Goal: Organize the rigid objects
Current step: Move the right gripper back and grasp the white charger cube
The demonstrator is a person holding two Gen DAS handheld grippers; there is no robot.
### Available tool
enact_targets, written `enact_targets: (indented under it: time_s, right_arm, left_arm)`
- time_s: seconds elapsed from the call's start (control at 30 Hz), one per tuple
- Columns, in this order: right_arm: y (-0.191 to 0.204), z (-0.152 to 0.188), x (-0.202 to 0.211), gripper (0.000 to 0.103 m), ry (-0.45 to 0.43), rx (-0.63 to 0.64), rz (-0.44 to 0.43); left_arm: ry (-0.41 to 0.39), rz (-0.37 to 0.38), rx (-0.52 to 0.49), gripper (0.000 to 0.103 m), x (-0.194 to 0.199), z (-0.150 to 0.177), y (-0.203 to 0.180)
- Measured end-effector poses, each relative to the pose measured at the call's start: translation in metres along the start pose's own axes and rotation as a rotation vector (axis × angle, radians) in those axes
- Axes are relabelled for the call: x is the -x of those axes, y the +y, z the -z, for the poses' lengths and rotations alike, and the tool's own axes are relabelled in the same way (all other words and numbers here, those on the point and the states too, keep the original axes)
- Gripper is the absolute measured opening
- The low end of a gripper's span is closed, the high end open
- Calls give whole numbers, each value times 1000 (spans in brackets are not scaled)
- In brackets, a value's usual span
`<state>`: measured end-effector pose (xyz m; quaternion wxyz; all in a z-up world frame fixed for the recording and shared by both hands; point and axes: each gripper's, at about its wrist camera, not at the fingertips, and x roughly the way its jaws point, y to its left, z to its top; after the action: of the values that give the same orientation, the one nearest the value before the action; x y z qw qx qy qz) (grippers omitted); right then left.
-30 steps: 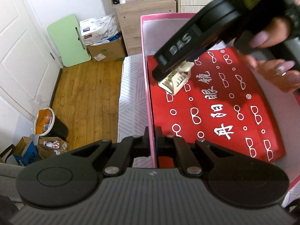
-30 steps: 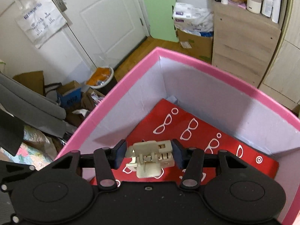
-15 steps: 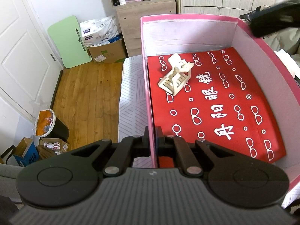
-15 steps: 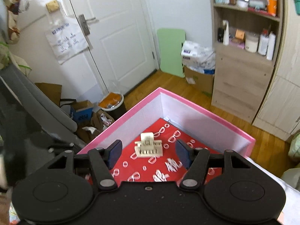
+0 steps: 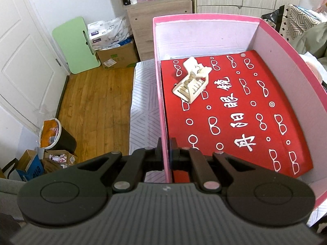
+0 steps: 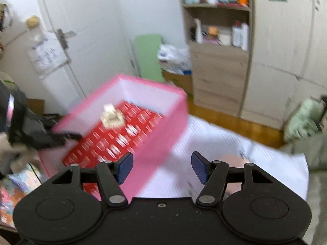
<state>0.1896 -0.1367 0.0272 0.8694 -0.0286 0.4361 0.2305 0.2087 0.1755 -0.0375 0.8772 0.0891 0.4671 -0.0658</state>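
Observation:
A cream hair claw clip lies on the red glasses-print lining inside the pink box, near its far left corner. My left gripper is shut on the box's near left wall. In the blurred right wrist view the same clip sits in the pink box at the left. My right gripper hangs open and empty outside the box, over the striped white cover. The left gripper and a hand show at the far left there.
The box rests on a striped bed cover. Beyond it are a wooden floor, a green board, a cardboard box, a shelf unit and a bin. Clothes and bags lie at the right.
My right gripper let the clip lie in the box, then pulled back up and out to the right of the box. The left gripper kept its hold on the wall.

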Motion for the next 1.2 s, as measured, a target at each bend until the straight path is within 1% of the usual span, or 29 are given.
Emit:
enact_targets:
  time_s: [0.07,0.17,0.3,0.4,0.5,0.63,0.87,0.9,0.97,1.1,1.2]
  right_arm:
    - [-4,18,-10,68,35,6,28]
    - [-2,43,-24,68,64,22,50]
    - [8,62,-38,68,70,49,80]
    - [12,69,-47,68,65,83,143]
    - [17,69,-57,68,76,76,168]
    - [18,70,-70,68,102,52,175]
    - [23,69,-78,68,132,40,197]
    - [25,69,-77,66,135,46,207]
    - [27,69,-77,53,142,73,246]
    - [19,65,-75,51,150,39,213]
    - [11,62,-70,51,150,-24,183]
  left_arm:
    - [3,1,3,4,0,0,0]
    - [12,9,11,4,-2,-1,2]
    - [36,23,20,4,-5,-2,4]
    - [47,19,9,4,-6,-3,2]
    - [58,14,2,4,-7,-4,1]
    - [82,37,17,5,-9,-6,4]
    - [85,44,19,6,-10,-6,4]
    - [84,45,21,6,-10,-6,4]
    - [85,47,27,6,-11,-5,4]
    - [85,45,27,6,-10,-5,4]
    - [92,45,27,6,-11,-6,5]
